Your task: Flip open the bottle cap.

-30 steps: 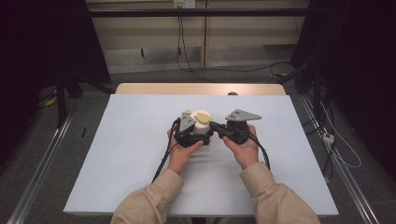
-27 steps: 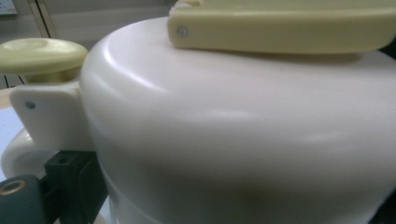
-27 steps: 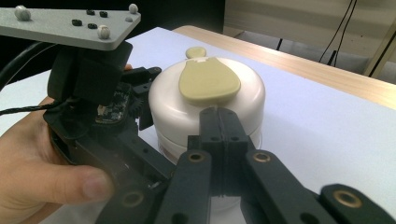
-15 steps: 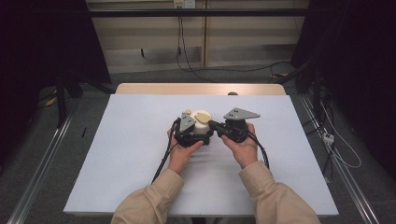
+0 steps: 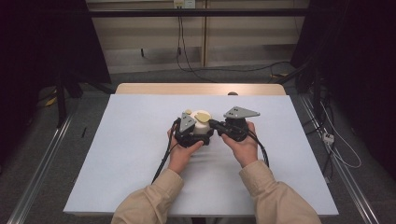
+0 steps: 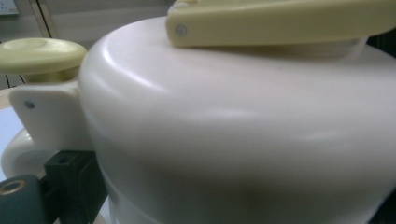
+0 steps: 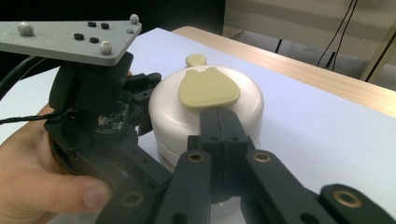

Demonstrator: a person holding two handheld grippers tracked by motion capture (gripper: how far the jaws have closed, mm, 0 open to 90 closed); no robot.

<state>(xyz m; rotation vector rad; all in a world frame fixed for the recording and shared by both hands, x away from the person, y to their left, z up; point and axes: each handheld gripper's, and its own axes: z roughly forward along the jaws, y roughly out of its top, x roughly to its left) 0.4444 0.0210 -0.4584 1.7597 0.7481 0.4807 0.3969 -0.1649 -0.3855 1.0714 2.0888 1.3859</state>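
— While both hands hold the work steady, state the condition of your jaws.

— Right gripper (image 7: 219, 122): jaws closed flat on each other; their joint tip meets the near edge of the yellow flap (image 7: 208, 88) on top of the white pot (image 7: 170, 116); whether a sliver of flap is pinched, I cannot tell. Left gripper (image 7: 142, 93): one jaw sits beside the pot's side lug, the pot crowding right up against it; the other jaw is hidden, so I cannot tell whether the grip is made.

— Location of the pot?

— Directly ahead of my right tips and slightly below them; standing on the table (image 5: 140, 140); the small yellow knob (image 7: 196, 59) lies beyond the flap, on the far side from my tips.

— Recommended conduct for the step?

— In my judgement the flap is to be lifted; keep the closed tip low, slide it under the edge rather than over it; pry upward slowly; let the left side brace the body so the pot neither tips nor skids; watch for the tip slipping off the smooth rim.
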